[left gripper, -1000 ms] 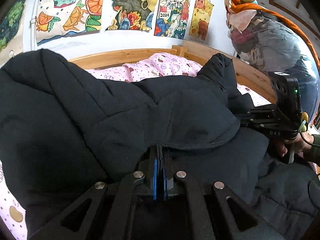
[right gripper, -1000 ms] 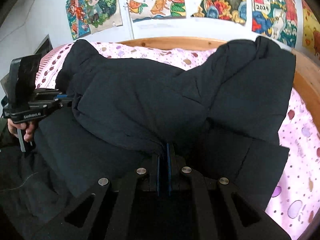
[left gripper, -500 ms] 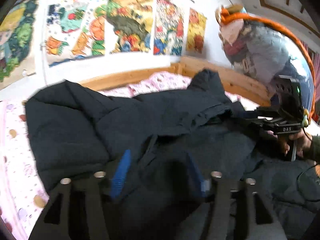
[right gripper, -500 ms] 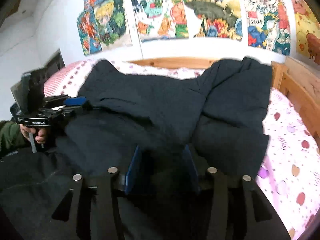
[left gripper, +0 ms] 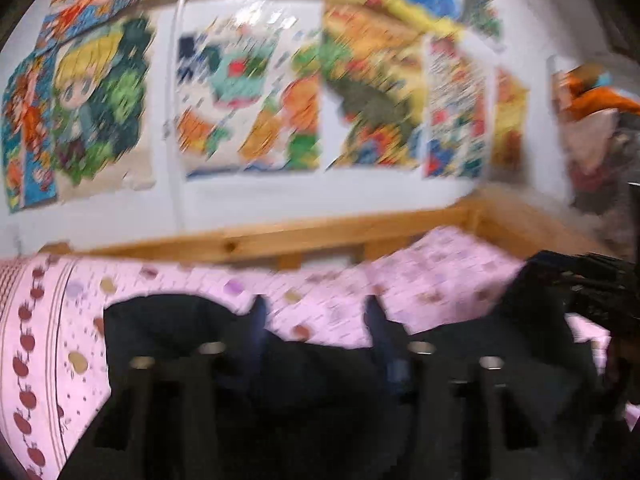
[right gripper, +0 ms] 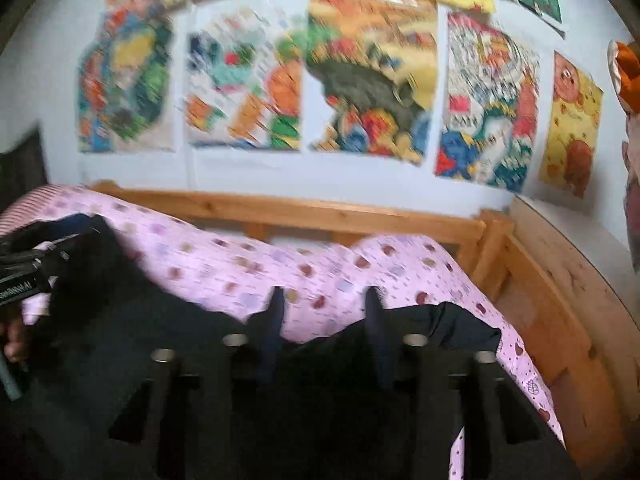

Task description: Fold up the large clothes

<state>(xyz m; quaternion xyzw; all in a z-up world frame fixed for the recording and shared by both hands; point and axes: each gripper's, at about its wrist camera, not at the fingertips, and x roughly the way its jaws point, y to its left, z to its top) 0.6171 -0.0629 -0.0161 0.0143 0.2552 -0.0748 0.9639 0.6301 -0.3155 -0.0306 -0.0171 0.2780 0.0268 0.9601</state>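
So you've let go on both sides: a second ago each gripper was pinched flat on the near edge of the black coat, and now the left gripper (left gripper: 316, 320) and right gripper (right gripper: 324, 312) both stand spread with pink sheet showing in the gap and no cloth between the fingers. The jaws sprang wider half a second back and have just been closing in a bit, but the gap is plain in both views. Both cameras have also tipped up, so the wall posters (right gripper: 372, 76) fill the top half and the black coat (left gripper: 168, 332) sits low in frame, lying on the bed (right gripper: 240, 264) under and just beyond the fingers. Read: that fold is laid and released, and you're pulling off it; the next step is probably a regrip for another fold, though heavy blur means I can't judge how tidy the lay is. View differences: the left wrist shows the coat's left edge ending on the apple-print border of the sheet (left gripper: 44, 344), plus the clothes pile (left gripper: 592, 128) at far right. The right wrist shows the coat's right corner (right gripper: 468, 328) near the wooden bed rail (right gripper: 532, 276), and your left hand (right gripper: 16, 340) at the frame's left edge.
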